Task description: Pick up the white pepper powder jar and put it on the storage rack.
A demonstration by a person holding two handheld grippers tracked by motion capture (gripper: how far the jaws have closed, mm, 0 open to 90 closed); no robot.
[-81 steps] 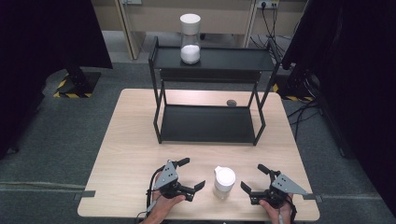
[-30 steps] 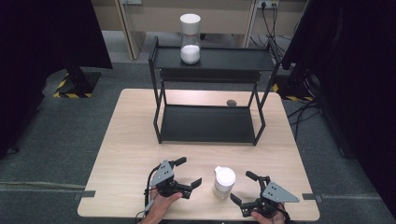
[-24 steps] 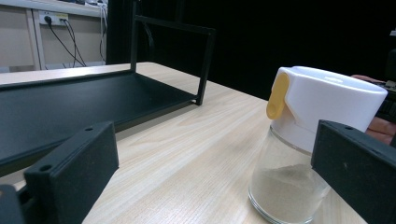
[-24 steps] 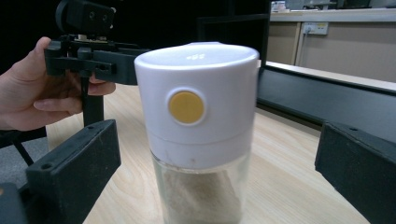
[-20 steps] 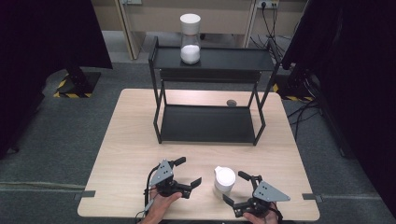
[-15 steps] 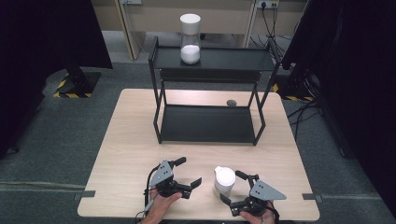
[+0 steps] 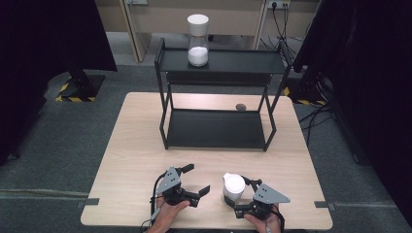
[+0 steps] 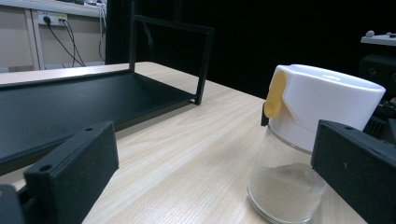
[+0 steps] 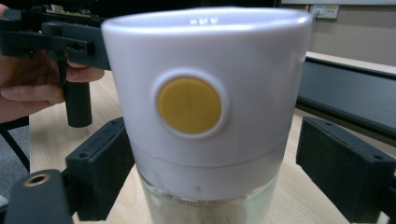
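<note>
A small glass jar (image 7: 233, 187) with a white lid and a yellow flap stands upright near the table's front edge, with pale powder in it. My right gripper (image 7: 239, 196) is open, one jaw on each side of the jar. In the right gripper view the jar (image 9: 205, 116) sits close between the jaws, with a gap at the right one. My left gripper (image 7: 198, 178) is open and empty, just left of the jar. In the left gripper view the jar (image 8: 299, 154) stands beyond the right-hand jaw.
A black two-tier shelf (image 7: 218, 128) stands on the wooden table (image 7: 136, 145) at mid-depth. A tall white-capped glass container (image 7: 197, 41) rests on its top tier. A small dark object (image 7: 240, 106) lies on the table behind the shelf.
My right gripper has moved left from the front right of the table until its open jaws flank the jar. The left gripper has stayed nearly still.
</note>
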